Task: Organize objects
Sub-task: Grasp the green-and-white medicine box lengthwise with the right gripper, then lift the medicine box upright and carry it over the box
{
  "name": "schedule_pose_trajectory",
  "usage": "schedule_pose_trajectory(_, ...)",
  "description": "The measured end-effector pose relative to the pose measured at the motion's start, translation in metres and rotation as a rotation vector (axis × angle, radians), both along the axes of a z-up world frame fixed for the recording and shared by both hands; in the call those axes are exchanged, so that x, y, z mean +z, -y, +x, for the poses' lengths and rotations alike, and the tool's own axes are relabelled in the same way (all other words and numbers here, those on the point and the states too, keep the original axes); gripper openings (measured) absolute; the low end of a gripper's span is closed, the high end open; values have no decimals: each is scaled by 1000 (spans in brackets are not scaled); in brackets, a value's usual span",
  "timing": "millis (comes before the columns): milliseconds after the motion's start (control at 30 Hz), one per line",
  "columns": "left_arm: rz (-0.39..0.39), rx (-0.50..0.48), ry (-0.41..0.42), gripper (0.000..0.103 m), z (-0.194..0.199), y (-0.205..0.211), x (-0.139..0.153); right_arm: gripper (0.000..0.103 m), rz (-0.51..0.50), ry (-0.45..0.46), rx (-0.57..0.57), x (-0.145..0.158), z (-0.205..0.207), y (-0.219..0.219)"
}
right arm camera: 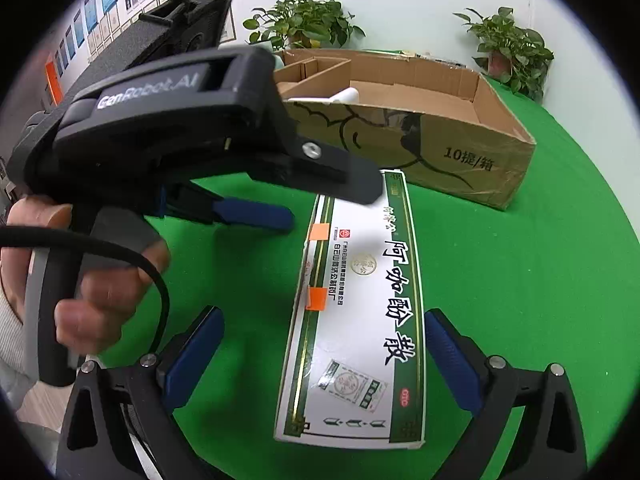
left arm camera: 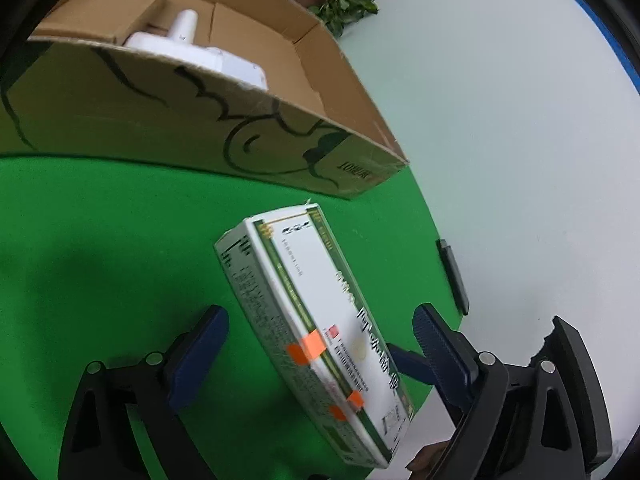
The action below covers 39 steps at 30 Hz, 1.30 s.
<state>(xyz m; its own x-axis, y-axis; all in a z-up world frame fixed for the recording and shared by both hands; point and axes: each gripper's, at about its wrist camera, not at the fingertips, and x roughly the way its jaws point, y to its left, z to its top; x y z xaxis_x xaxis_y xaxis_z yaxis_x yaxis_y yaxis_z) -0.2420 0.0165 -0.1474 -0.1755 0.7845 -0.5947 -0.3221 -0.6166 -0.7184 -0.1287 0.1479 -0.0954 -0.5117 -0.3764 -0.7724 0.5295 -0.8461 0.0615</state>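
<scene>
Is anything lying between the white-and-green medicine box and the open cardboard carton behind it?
Nothing visible does. Only bare green cloth separates the white-and-green medicine box from the open cardboard carton. The left gripper hovers over the box's far end, jaws open. A white plastic object already lies inside the carton.

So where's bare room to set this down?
Bare green cloth right of the medicine box, up to the cardboard box; its right compartment is bare. Crowded left: the left gripper hangs there.
</scene>
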Motion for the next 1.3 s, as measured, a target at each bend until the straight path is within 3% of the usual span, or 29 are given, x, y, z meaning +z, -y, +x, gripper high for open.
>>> schedule_pose_trajectory(100, 9, -8, 15, 82, -6, -4, -6, 98, 13, 22, -15, -2, -5, 1)
schedule_pose_trajectory(167, 10, -7, 22, 78, -10, -3, -8, 90, 16, 36, -8, -3, -5, 2)
schedule_pose_trajectory(233, 7, -5, 23, 75, -14, -2, -11, 75, 44, 30, -12, -3, -3, 3)
schedule_pose_trajectory(300, 6, -2, 23, 72, -17, -2, -14, 69, 66, 27, -23, -3, -1, 4)
schedule_pose_trajectory(467, -17, 6, 3, 61, -22, -2, -19, 67, 18, 69, -66, -1, 3, 0)
schedule_pose_trajectory(567, -21, 5, 15, 52, -28, -1, -24, 66, -89, 135, -98, 0, 3, -10)
schedule_pose_trajectory(800, -27, -3, 28, 49, -44, -5, -31, 64, -164, 176, -95, 3, 3, -17)
schedule_pose_trajectory(967, -45, -17, -16, 44, -54, -7, -19, 64, -133, 118, -95, 12, 4, -12)
schedule_pose_trajectory(1300, -54, -24, -189, 40, -87, 1, 36, 62, -123, -67, -92, 53, -17, -1)
